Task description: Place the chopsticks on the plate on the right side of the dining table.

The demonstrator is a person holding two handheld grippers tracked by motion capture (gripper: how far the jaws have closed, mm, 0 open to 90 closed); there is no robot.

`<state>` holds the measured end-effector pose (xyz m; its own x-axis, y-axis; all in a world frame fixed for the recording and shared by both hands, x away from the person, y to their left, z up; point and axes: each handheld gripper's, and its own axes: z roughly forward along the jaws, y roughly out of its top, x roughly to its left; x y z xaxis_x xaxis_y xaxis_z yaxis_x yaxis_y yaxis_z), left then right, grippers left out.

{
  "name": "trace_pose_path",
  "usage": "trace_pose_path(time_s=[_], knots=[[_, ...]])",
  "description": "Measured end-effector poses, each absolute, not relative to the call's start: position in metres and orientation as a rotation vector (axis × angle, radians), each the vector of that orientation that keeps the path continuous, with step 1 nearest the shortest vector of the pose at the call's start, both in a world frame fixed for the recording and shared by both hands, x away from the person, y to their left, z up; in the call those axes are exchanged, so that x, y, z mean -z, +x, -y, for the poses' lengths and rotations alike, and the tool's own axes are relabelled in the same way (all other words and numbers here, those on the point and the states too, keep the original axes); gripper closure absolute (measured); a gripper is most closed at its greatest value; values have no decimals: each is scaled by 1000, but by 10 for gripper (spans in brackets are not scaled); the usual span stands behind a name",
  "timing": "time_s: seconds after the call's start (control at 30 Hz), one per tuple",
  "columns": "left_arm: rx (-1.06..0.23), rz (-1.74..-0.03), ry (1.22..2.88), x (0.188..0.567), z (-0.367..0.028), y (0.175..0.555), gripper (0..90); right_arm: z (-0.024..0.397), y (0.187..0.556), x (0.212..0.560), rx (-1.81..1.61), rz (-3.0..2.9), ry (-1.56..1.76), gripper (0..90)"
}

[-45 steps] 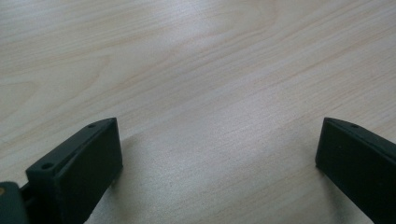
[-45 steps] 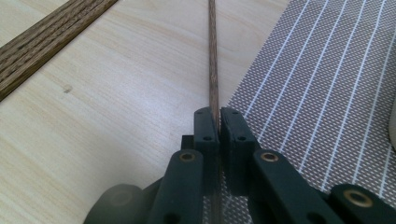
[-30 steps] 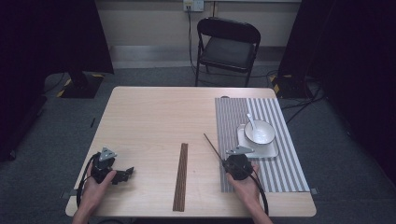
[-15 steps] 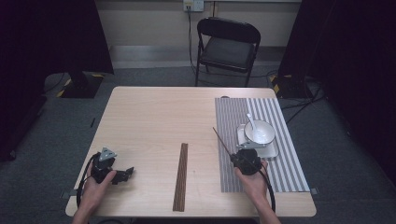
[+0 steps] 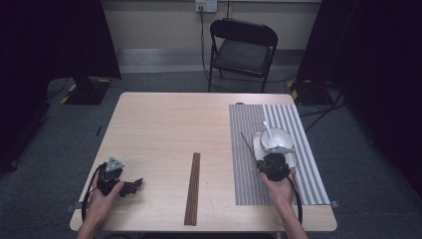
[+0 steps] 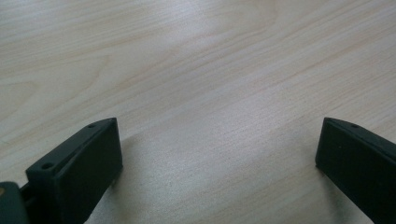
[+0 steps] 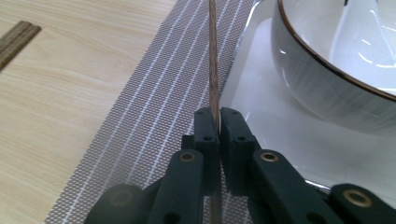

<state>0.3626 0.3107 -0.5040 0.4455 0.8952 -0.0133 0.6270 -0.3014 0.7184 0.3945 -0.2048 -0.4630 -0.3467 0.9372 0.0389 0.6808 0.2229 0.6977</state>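
My right gripper [image 5: 265, 160] [image 7: 218, 115] is shut on a thin brown chopstick [image 5: 249, 143] [image 7: 213, 65] that points up and left over the striped placemat [image 5: 249, 179] [image 7: 154, 126]. Just beside it a white bowl [image 5: 278, 138] [image 7: 336, 65] holding a white spoon [image 5: 267, 129] stands on a white square plate [image 5: 259, 147] [image 7: 271, 126]. A bundle of dark chopsticks [image 5: 192, 188] [image 7: 16, 39] lies on the bare wood at the table's front middle. My left gripper [image 5: 136, 183] [image 6: 217, 144] rests open at the front left, nothing between its jaws.
The wooden table [image 5: 164, 129] [image 6: 196, 70] has a wide bare stretch between the two grippers. A black folding chair [image 5: 243, 50] stands beyond the far edge. Cables trail from both grippers over the table's front edge.
My right gripper has carried the chopstick to the right and slightly away from the person, ending next to the plate and bowl. The left gripper has stayed put.
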Motion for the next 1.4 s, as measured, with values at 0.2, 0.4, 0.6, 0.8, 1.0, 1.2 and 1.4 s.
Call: trace_pose_path(time_s=[0.2, 0.4, 0.6, 0.8, 1.0, 1.2, 1.4], knots=[[-525, -1272, 2043, 504, -311, 363, 0, 208, 398, 465, -888, -2101, 1518, 859], [-524, -1273, 2041, 504, -311, 363, 0, 209, 401, 467, -871, -2092, 1518, 858], [-525, -1266, 2056, 503, -311, 363, 0, 213, 402, 467, -851, -2076, 1512, 857], [-524, -1273, 2041, 504, -311, 363, 0, 217, 403, 469, -839, -2073, 1510, 796], [-525, -1268, 2053, 504, -311, 363, 0, 217, 399, 469, -818, -2065, 1502, 773], [-524, -1267, 2053, 504, -311, 363, 0, 224, 399, 470, -816, -2056, 1526, 819], [-524, -1273, 2040, 504, -311, 363, 0, 230, 402, 472, -808, -2045, 1547, 836]])
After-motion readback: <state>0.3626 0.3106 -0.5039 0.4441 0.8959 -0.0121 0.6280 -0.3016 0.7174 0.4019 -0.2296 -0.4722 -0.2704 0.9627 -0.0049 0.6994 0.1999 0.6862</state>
